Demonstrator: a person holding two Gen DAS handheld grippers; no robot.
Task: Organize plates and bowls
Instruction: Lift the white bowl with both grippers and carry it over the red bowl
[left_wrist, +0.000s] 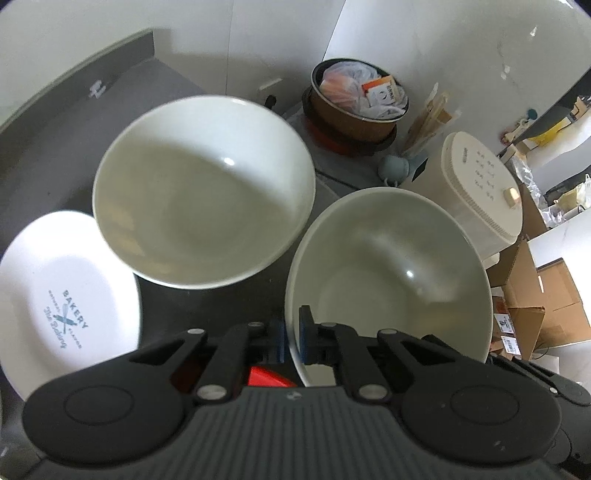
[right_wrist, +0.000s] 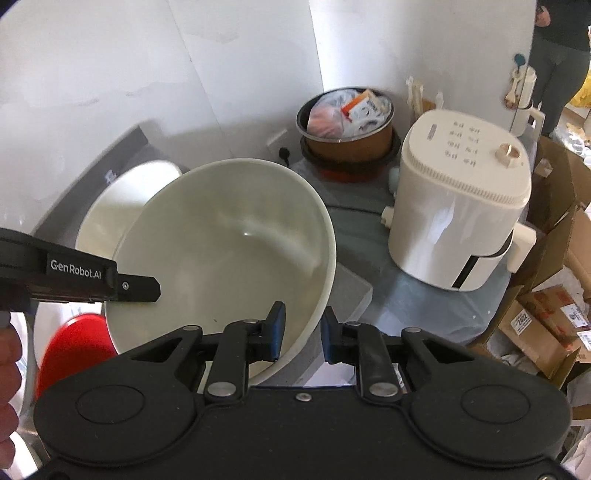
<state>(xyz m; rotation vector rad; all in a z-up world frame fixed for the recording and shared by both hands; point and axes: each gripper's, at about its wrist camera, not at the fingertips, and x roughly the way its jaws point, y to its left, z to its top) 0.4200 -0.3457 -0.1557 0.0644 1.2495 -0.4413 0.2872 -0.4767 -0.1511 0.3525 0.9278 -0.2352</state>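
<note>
Glazed ceramic: two pale, deep round bowls and a white plate (left_wrist: 55, 295) printed "BAKERY" are seen on a dark grey counter (left_wrist: 44, 155).

Held bowl: the nearer bowl (left_wrist: 391, 273) is pinched at its near rim by the left gripper (left_wrist: 291, 332), one blue pad inside the wall, one outside; it appears tilted and lifted, though contact with the counter cannot be told.

Second bowl: the other bowl (left_wrist: 203, 192) lies ahead and to the left of the held one, rims near but apart, mouth up.

Right gripper: the right gripper (right_wrist: 300, 332) is parted, straddling the held bowl's right rim without pressing on it.

Deciding relation: nesting is judged to call for a carry forward-left, the left hand being the one engaged.

Surfaces: smooth, glossy and probably slippery glaze; thin rounded rims.

Background: a cream appliance (right_wrist: 461, 206) and a brown pot (right_wrist: 347, 125) stuffed with bags stand behind.
</note>
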